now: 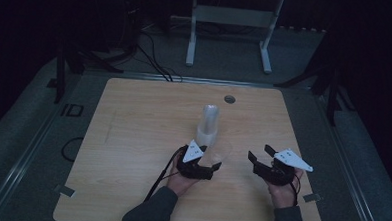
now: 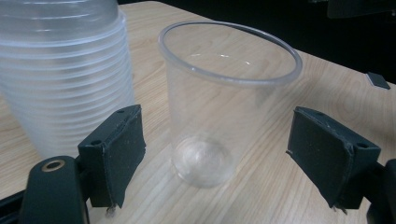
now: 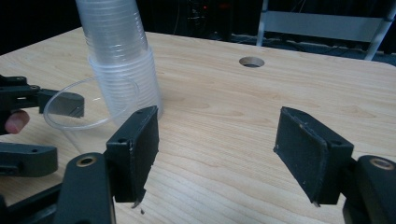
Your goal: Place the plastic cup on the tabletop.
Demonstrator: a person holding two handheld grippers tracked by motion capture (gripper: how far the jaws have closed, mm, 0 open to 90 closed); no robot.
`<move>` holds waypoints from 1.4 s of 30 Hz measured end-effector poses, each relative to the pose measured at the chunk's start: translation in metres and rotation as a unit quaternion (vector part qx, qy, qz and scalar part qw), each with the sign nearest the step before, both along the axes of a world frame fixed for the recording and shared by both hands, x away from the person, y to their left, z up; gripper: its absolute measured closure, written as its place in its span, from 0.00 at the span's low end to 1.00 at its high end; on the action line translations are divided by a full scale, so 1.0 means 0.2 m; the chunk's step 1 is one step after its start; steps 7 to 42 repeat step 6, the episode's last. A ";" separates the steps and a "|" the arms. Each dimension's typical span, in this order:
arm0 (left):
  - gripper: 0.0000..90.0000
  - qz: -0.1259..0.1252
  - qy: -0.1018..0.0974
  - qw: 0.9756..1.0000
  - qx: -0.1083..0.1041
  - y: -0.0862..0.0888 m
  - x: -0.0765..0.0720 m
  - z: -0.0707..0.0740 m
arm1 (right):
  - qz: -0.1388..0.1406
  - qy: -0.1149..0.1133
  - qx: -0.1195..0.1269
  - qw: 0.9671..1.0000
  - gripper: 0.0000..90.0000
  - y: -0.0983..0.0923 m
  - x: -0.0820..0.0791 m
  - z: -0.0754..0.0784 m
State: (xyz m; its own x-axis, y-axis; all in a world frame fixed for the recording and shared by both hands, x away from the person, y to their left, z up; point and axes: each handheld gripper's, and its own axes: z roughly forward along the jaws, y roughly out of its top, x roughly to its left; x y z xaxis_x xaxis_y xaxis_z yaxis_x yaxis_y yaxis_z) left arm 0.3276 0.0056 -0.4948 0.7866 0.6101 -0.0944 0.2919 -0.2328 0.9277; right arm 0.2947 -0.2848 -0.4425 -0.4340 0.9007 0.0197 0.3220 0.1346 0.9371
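Single clear cup (image 2: 224, 107) is standing upright on the table (image 1: 132, 138), sitting between the left gripper (image 2: 219, 154) pads, not touching either one; gaps are showing on both sides. Left gripper is released, jaws spread wide around the cup's lower half. Cup stack (image 2: 65, 70) is standing just beside the cup, on its far left, near the table's middle. Right gripper (image 3: 217, 154) is hanging to the right of the cup, well apart from it, jaws parted and gripping nothing, bare wood lying between them. Both hands are resting low near the table's near edge.
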 end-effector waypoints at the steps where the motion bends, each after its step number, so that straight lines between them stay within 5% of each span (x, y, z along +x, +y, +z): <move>1: 0.21 -0.001 0.000 1.000 0.001 0.01 0.00 0.00 | 0.000 0.000 -0.001 1.000 0.33 0.00 0.00 0.00; 42: 0.21 -0.002 -0.002 1.000 -0.001 0.01 -0.01 0.00 | 0.000 0.000 -0.001 1.000 0.33 0.00 0.00 0.00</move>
